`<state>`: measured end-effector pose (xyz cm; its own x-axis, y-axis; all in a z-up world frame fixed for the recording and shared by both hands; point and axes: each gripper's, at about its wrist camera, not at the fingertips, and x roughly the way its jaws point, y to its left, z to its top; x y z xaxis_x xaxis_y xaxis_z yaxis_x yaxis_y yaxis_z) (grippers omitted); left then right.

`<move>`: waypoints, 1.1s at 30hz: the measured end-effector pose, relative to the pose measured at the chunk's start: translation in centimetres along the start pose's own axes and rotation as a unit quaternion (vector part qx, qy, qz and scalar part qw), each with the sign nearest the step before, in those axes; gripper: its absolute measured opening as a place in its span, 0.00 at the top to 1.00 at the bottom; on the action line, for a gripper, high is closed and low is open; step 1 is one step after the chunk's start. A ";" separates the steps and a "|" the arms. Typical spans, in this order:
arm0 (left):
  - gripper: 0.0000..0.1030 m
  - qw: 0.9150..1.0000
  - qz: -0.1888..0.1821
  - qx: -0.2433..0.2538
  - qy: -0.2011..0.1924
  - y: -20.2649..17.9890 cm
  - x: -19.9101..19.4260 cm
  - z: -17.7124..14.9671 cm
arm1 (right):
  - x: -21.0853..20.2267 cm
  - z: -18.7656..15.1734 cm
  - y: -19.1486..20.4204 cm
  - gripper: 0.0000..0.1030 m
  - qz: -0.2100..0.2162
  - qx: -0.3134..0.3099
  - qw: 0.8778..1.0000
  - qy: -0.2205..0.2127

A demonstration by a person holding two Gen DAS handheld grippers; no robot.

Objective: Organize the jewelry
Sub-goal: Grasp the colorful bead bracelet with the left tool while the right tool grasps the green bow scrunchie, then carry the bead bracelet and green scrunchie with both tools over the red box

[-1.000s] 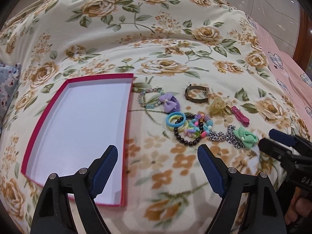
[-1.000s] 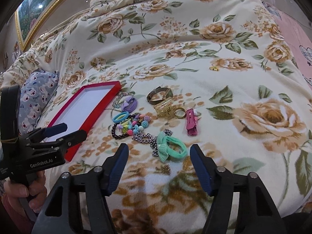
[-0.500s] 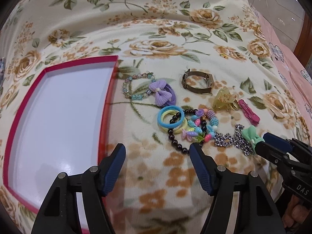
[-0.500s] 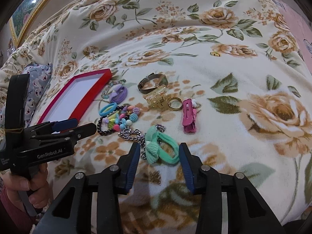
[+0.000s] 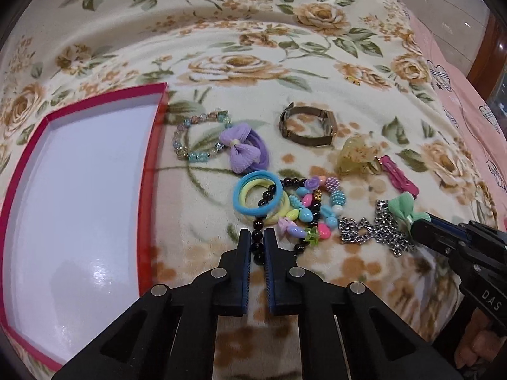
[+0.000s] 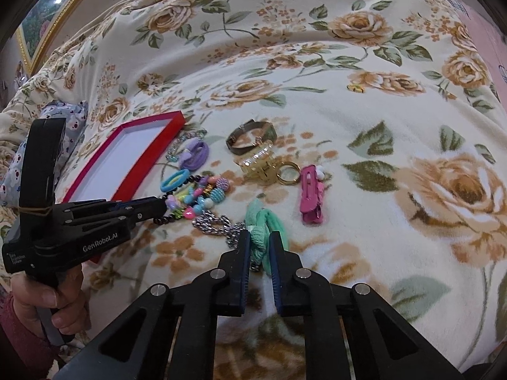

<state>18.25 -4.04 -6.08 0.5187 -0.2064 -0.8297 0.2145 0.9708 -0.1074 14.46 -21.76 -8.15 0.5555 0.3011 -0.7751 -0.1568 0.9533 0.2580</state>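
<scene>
You are clamping your left gripper (image 5: 257,237) on the black bead bracelet (image 5: 258,244), its fingers nearly together around the near beads while the strand is still lying on the floral blanket (image 5: 240,31). You are pinching the mint green bow hair tie (image 6: 264,231) in your right gripper (image 6: 259,247), jaws narrowed on the fabric, which is resting beside the silver chain (image 6: 218,224). Lying between the two grips: a multicoloured bead bracelet (image 5: 312,209) tangled with the black strand, and blue and yellow hair ties (image 5: 258,198) overlapping it. Sitting farther back: a purple bow hair tie (image 5: 244,150) touching a pastel crystal bracelet (image 5: 193,139), a bronze mesh-band watch (image 5: 305,126), a yellow claw clip (image 6: 258,164) against a gold ring (image 6: 288,172), and a pink hair clip (image 6: 310,194). The red-rimmed box lid (image 5: 149,164), white inside, is lying to the left of the jewelry, holding nothing.
</scene>
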 end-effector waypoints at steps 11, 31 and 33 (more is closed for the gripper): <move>0.94 0.997 -0.026 0.001 -0.067 0.1 -7.3 -0.8 | -2.4 1.1 1.4 0.90 0.018 -0.006 0.999 -0.033; 0.94 0.992 -0.061 -0.020 -0.108 2.0 -14.4 -2.5 | -3.5 1.3 4.4 0.90 0.046 -0.028 0.997 -0.050; 0.94 0.992 -0.060 -0.017 -0.106 1.9 -14.2 -2.3 | -3.6 1.3 4.5 0.90 0.046 -0.029 0.997 -0.051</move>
<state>9.42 1.02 4.21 0.6539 -0.3390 -0.6764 0.2590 0.9403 -0.2209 12.82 -18.61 -3.48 0.6166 0.3860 -0.6862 -0.2554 0.9225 0.2894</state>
